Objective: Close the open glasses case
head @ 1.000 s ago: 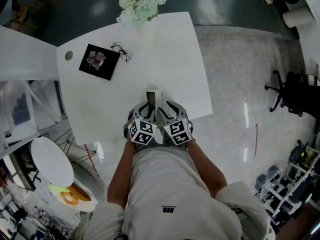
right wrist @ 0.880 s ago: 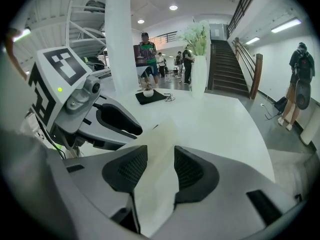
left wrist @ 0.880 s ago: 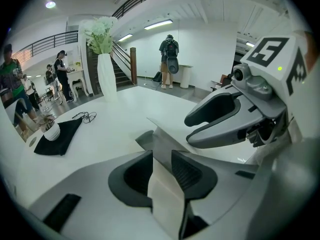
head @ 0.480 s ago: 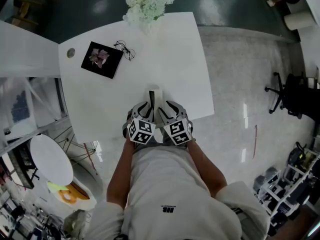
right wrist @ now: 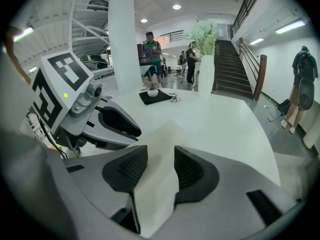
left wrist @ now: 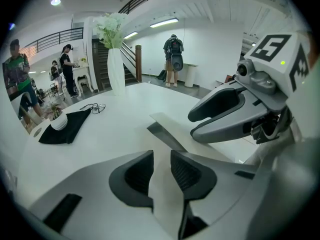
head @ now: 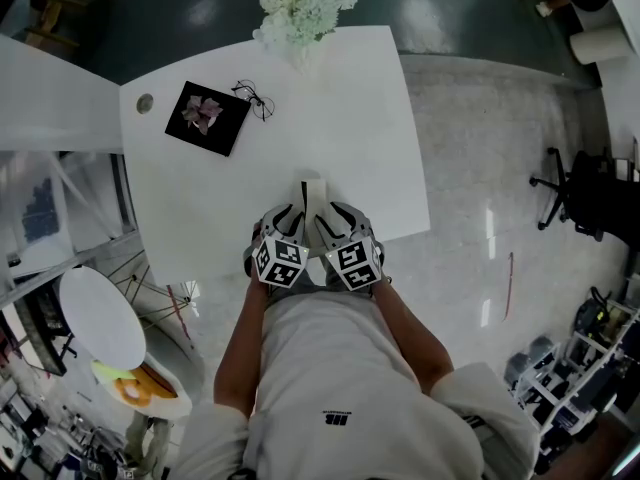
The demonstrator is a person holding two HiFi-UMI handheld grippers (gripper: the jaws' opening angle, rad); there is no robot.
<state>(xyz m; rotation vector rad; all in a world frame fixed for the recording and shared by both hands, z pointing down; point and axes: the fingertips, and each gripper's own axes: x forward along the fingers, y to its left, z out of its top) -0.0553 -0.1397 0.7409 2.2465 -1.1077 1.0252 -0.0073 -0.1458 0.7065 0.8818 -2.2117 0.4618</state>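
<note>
1. At the lower middle of the head view, your left gripper (head: pixel 297 209) and right gripper (head: pixel 334 209) sit side by side at the worktop's (head: pixel 340 118) near edge.
2. Both pairs of jaws are clenched on the one glasses case (head: pixel 313 189), each on a pale flap.
3. That case pokes out just ahead of them, a grey inner face showing.
4. Toward the upper left lie one black cloth (head: pixel 208 120) and, just beside it, one pair of spectacles (head: pixel 252 99); one vase of white flowers (head: pixel 305 3) stands at the top.

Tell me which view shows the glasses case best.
Left gripper view: the glasses case shows its open flap and grey inside. Head view shows only its tip; right gripper view, a featureless pale shape.
</note>
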